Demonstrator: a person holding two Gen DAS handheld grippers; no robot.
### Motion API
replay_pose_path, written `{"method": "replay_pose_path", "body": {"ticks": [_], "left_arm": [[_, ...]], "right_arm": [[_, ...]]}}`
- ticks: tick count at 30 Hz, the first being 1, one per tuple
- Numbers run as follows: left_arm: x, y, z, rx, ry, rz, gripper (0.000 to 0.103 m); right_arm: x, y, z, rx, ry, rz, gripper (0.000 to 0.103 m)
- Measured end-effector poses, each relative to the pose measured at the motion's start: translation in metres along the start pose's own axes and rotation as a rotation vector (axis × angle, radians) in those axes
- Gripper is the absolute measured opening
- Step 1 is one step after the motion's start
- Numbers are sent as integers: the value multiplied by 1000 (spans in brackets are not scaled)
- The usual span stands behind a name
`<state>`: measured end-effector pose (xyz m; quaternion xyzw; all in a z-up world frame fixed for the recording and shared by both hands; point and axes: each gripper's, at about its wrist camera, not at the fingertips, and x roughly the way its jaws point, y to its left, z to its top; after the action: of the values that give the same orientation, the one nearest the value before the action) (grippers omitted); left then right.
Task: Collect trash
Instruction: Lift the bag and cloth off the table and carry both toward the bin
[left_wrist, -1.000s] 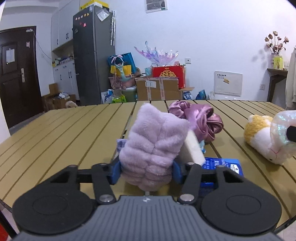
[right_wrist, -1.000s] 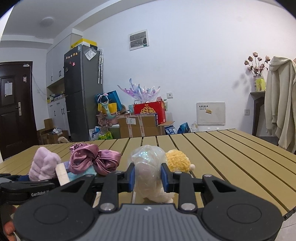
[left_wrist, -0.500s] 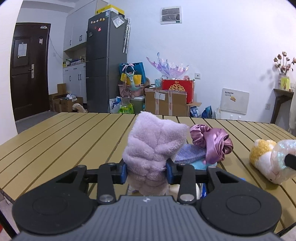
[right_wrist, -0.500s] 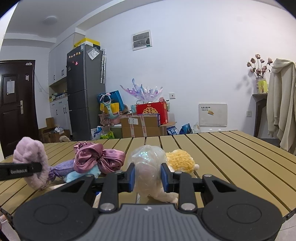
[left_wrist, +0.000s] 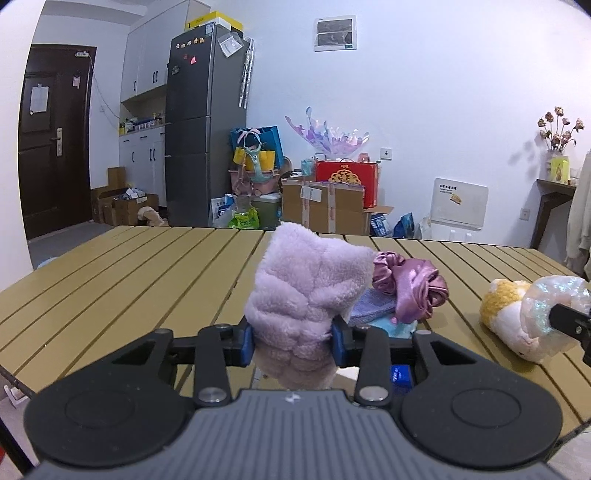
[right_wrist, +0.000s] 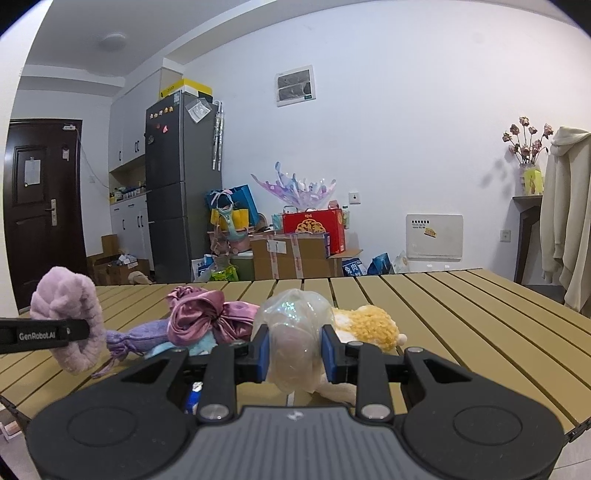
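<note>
My left gripper (left_wrist: 293, 339) is shut on a fluffy lilac scrunchie (left_wrist: 306, 288) and holds it a little above the slatted wooden table (left_wrist: 129, 277). In the right wrist view the scrunchie (right_wrist: 70, 295) hangs at the far left, with a black finger (right_wrist: 44, 334) across it. My right gripper (right_wrist: 293, 350) is shut on a shimmering clear plastic bag (right_wrist: 291, 325) that rests against a yellow and white plush toy (right_wrist: 369, 325). The left wrist view shows that bag (left_wrist: 554, 295) and plush toy (left_wrist: 506, 310) at the right edge.
A pink satin scrunchie (left_wrist: 413, 291), a purple knitted pouch (left_wrist: 373, 308) and a blue packet (left_wrist: 400, 374) lie between the two grippers. Beyond the table stand a grey fridge (left_wrist: 207, 129) and cardboard boxes (left_wrist: 325, 206). A coat (right_wrist: 569, 221) hangs at the right.
The left gripper has closed tighter on the lilac scrunchie and raised it off the table. The white block beside it is no longer seen. The right gripper has kept still.
</note>
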<state>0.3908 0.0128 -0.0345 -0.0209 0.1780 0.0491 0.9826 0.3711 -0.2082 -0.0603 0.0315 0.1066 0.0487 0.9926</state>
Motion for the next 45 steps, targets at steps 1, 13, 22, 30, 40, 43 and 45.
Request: {"method": "replay_pose_path", "body": {"ticks": [1,13,22,30,40,43,45], "left_arm": [[-3,0,0,3,-4,-3,39],[-68,8,-7,26,-55,-24,39],[-102,17,-28,42,-36,-33,39],[-137,20,-49,62,4,-55,39],[-171,27,-91,97,105,-55,39],[-176,30,-104,113,144,-47,39],[-179,31,-113,121,171,-44,39]], "right_arm": [[-2,0,1,5,0,4,27],[-52,-1,4,-14,-12,28,27],[-102,3,-19,-68,37,44,27],[-145,11,-41,-123,105,63,27],[-193,17,-80,-122,220,73,27],[-203,20,-93,-126,264,78,27],[-206,23,-101,-133,297,81,27]]}}
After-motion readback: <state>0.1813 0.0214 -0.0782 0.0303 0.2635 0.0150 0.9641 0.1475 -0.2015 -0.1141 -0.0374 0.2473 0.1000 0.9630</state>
